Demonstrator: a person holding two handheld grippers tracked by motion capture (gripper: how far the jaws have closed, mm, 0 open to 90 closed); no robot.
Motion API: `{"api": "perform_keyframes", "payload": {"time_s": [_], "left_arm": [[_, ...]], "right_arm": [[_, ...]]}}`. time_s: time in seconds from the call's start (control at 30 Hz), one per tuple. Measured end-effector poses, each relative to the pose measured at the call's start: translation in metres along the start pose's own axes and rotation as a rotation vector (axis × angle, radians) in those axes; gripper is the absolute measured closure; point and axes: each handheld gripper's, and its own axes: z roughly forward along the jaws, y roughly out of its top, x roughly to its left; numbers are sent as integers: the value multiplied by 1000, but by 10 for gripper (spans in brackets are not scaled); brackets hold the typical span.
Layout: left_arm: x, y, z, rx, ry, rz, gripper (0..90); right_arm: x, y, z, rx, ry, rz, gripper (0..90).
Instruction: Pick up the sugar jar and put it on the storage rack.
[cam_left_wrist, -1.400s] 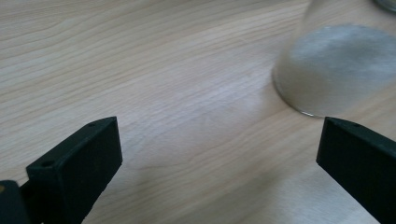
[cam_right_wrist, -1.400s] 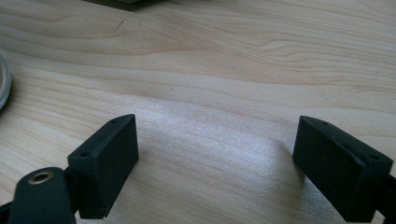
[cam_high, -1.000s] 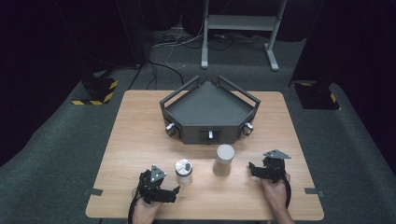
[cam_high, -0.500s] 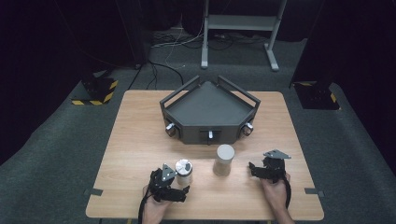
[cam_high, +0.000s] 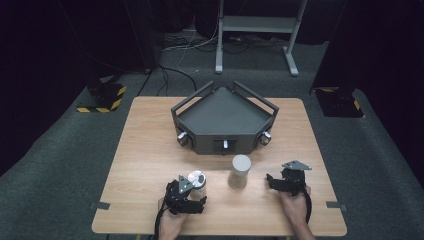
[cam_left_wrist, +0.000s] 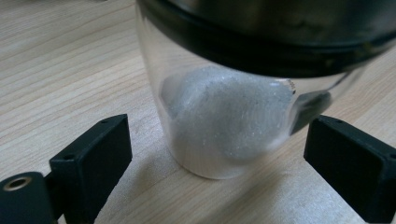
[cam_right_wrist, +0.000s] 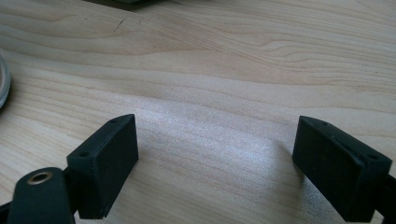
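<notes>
The left claw (cam_left_wrist: 219, 154) is open, and its 2 jaws stand on each side of the clear jar (cam_left_wrist: 233, 116), not touching it. The jar stands upright on the table (cam_high: 145, 150), just beyond this claw. The right claw (cam_right_wrist: 224, 172) is open over bare wood, further from the jar.

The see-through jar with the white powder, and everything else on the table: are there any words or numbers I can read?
No readable words or numbers.
Clear glass jar with dark lid: a tiny dark mark at its right edge, too small to read.
Grey cylinder: no writing seen.
Dark three-cornered tray: no writing seen.
</notes>
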Motion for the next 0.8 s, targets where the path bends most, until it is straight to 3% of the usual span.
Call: {"api": "perform_keyframes", "payload": {"time_s": [0.2, 0.57, 0.6, 0.63, 0.8], "left_arm": [[-5, -4, 4, -20, 26, 2, 89], [-8, -2, 12, -30, 23, -33, 153], [-8, 0, 13, -25, 20, -29, 161], [-6, 7, 12, 19, 32, 27, 170], [-8, 7, 15, 15, 38, 42, 235]], "right_arm": [[0, 0, 0, 0, 0, 0, 138], [0, 0, 0, 0, 0, 1, 138], [0, 0, 0, 0, 0, 1, 138], [0, 0, 0, 0, 0, 1, 138], [0, 0, 0, 0, 0, 1, 138]]}}
